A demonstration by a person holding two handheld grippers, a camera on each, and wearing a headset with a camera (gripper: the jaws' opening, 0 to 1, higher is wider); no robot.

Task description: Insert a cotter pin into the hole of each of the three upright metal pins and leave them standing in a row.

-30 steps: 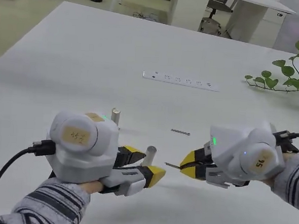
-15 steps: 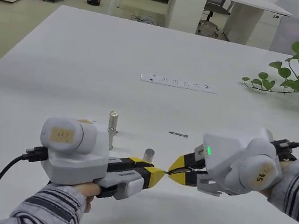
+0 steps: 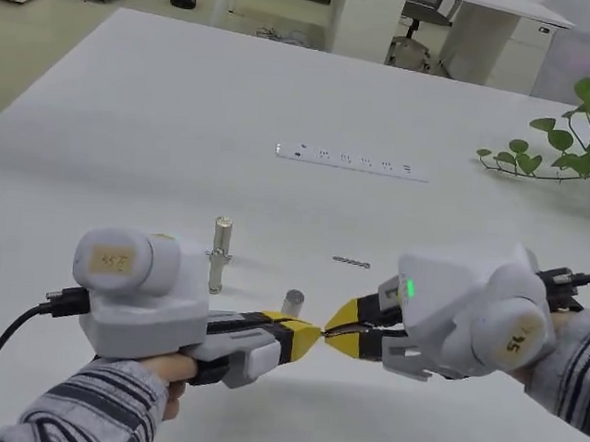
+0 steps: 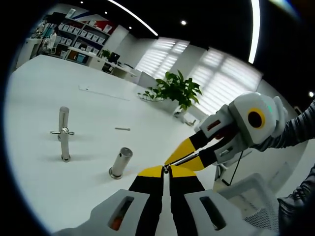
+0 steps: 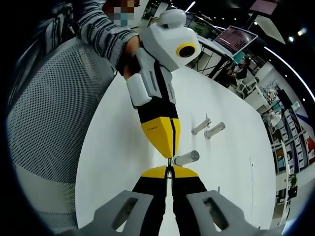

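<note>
Cotter pin (image 4: 181, 161) sits in the air just above the bench (image 3: 162, 103), bridging the small gap between my two grippers, in front of the bare metal pin (image 3: 292, 302). The right gripper (image 5: 169, 171) has its jaws pinched down on it, and the pin's free end pokes out toward the left gripper (image 4: 166, 170). The left gripper's jaws are pressed fully together and its tip touches that free end. Whether it actually nips the end I cannot tell from here.

A second ago things looked different. My left gripper was spread wide with a jaw on either side of the bare metal pin, and the right gripper stood apart from it with the cotter pin sticking out. Half a second ago the left jaws had already come together and moved off the metal pin to meet the right tips. Since then I see little change, and the two are still tip to tip.

The things on the bench have stayed put. The bare metal pin stands upright just behind the meeting tips. The fitted metal pin (image 3: 218, 256) stands upright further left and back, with a second cotter pin (image 4: 63, 132) crosswise through it. A loose cotter pin (image 3: 353, 263) lies flat beyond the right gripper, between it and the power strip (image 3: 349, 162). A plant (image 3: 581, 128) leans in at the far right edge.
</note>
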